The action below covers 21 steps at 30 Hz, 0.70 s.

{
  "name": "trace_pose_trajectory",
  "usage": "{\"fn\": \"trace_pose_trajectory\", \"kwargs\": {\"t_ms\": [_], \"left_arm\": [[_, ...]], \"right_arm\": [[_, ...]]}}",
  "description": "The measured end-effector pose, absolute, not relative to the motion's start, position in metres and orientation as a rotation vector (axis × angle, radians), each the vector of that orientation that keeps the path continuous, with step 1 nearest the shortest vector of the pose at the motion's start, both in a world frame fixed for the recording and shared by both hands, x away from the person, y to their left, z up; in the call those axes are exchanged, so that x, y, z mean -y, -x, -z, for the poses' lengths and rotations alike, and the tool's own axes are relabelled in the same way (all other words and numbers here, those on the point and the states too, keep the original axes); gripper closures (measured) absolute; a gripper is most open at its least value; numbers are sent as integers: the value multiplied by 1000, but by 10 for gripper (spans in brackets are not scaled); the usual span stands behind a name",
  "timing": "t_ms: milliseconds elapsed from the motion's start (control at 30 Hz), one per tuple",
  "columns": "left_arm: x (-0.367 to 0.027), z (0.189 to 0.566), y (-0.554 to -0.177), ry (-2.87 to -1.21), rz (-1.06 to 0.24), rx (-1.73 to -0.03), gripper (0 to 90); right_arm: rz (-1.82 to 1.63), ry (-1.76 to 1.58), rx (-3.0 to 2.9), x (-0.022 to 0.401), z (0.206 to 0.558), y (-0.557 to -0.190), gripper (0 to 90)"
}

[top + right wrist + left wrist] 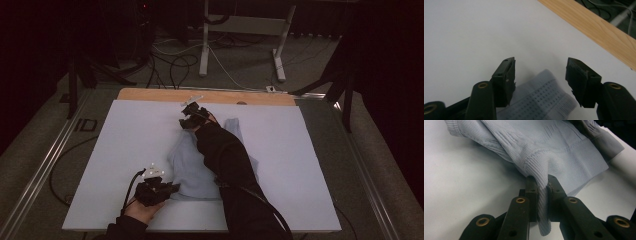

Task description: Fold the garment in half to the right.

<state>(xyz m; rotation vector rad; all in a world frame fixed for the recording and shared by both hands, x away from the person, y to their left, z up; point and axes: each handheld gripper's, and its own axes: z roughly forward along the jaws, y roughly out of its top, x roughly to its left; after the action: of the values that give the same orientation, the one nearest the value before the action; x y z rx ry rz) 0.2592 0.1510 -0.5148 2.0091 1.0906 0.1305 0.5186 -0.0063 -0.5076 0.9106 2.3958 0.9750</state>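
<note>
On the white sheet covering the table, a pale blue knit garment lies crumpled near the middle. At its near-left edge, the left gripper pinches a ribbed fold tight between its jaws. Farther back, the right gripper hovers with jaws wide over a ribbed cuff. No readable writing shows.

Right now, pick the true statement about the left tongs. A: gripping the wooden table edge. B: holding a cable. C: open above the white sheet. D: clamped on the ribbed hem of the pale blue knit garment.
D: the left tongs pinch the pale blue knit garment at its ribbed hem.
</note>
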Motion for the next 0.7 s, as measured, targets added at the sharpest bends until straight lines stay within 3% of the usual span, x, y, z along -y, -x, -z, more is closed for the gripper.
{"fn": "trace_pose_trajectory", "kwargs": {"t_ms": [467, 700], "left_arm": [[-149, 515, -259, -2013, -129, -1087, 824], [-150, 516, -259, -2021, -126, -1086, 824]], "right_arm": [[-829, -928, -2492, 5, 520, -526, 553], [-815, -902, -2509, 5, 519, -525, 708]]}}
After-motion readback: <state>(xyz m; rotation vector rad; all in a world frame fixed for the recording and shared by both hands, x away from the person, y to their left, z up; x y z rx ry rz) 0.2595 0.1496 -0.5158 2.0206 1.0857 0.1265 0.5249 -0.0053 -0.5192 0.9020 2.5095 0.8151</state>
